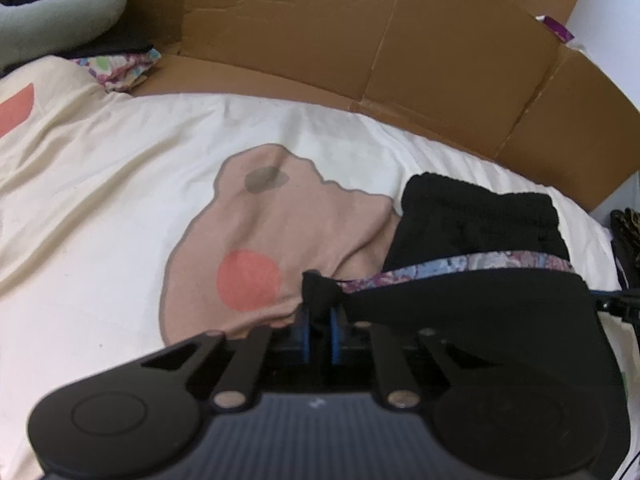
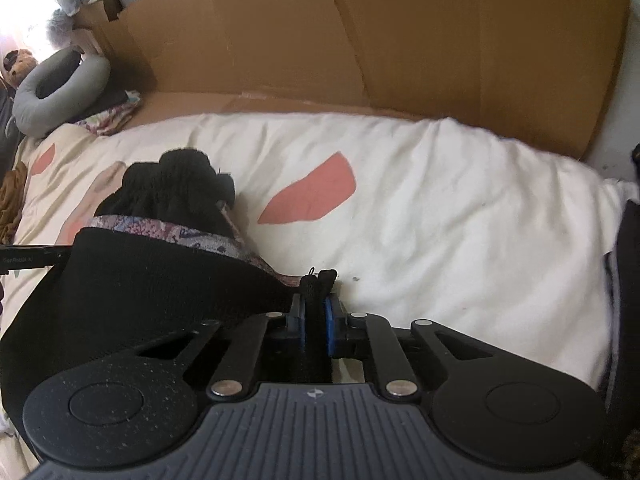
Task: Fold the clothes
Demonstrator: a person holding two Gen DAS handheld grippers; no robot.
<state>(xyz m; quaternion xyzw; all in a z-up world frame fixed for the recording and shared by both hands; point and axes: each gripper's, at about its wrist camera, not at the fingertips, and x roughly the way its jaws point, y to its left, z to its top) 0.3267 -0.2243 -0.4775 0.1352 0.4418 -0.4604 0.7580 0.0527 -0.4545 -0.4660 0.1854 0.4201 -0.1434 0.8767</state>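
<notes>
Black fabric filled the lower right of the left wrist view: a black garment [image 1: 480,312] with a patterned purple band [image 1: 460,266] running across it from centre to right. Its corner was bunched between the blue pads of the left gripper [image 1: 320,320], whose jaws were narrow and clamped on the cloth at bottom centre. More of the garment lay heaped beyond the band, on a cream bedsheet [image 1: 120,184] printed with a beige shape and coral patches. Brown cardboard [image 1: 360,40] stood along the top of the frame, and a grey cushion [image 1: 52,16] sat in the upper left.

Seen from the right wrist, the same black garment [image 2: 152,280] spread across the lower left, its patterned band [image 2: 192,238] slanting down toward the centre. The right gripper [image 2: 316,312] pinched a small fold of it at bottom centre, jaws nearly together around the cloth. White bedsheet [image 2: 460,216] with a coral patch stretched to the right. Cardboard [image 2: 400,40] lined the top, and the grey cushion [image 2: 60,88], ring-shaped here, lay at the upper left.
</notes>
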